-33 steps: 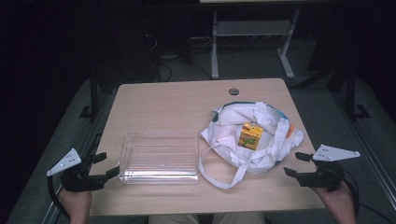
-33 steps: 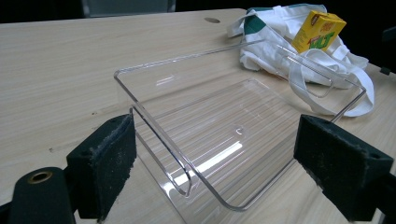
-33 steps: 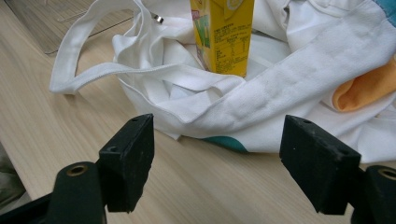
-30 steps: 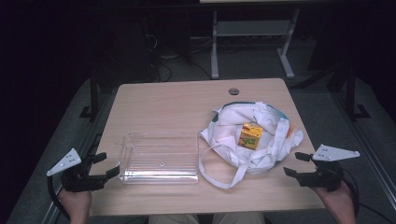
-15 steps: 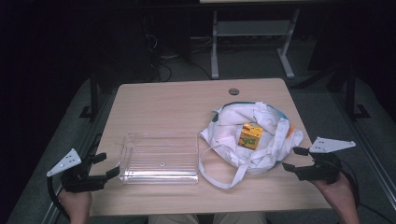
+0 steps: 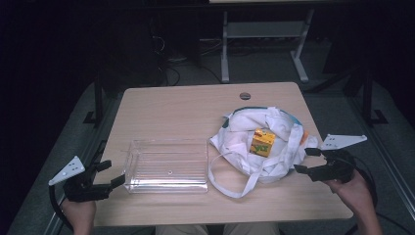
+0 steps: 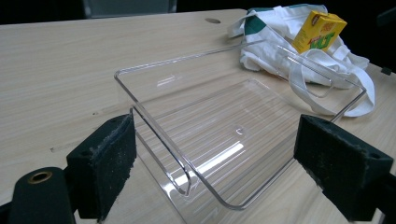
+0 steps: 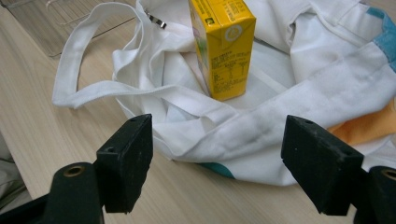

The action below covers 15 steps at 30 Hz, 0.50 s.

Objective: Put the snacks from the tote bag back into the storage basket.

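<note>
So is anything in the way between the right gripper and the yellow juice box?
Only cloth. The juice box stands on the white tote bag, and a folded band of the bag lies between it and the open right gripper.

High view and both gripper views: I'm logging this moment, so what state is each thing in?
Clear plastic tray: empty, flat on the table.
White cloth bag: crumpled, lying open, one strap looped out over the table.
Yellow drink carton: upright on the bag.
Left gripper: open, at the tray's edge.
Right gripper: open, by the bag.

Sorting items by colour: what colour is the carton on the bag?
Yellow carton, clearest in the right gripper view.
</note>
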Available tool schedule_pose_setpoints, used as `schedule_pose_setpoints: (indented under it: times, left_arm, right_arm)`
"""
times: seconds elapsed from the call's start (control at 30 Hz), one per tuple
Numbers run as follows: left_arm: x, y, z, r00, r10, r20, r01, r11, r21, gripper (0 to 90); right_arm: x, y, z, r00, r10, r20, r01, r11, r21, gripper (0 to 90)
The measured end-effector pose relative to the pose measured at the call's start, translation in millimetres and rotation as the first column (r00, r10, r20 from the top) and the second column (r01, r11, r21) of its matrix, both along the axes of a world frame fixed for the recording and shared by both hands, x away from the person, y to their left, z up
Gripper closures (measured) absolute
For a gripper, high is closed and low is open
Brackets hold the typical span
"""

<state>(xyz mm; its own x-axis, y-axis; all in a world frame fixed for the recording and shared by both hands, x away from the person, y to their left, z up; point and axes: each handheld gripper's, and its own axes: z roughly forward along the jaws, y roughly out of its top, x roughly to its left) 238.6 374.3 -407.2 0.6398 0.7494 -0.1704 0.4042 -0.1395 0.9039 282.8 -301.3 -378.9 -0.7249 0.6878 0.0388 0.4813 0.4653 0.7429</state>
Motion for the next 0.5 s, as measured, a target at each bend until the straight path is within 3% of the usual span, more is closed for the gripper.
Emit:
schedule_pose_setpoints:
  times: [0.5]
  left_arm:
    - [-0.6,0.0,0.1,1.0,0.0,0.001,0.0,0.9999,-0.013,12.7]
  right_arm:
    - [22.6,23.6,16.4,0.9984,0.057,0.001,-0.057,0.998,-0.034,24.5]
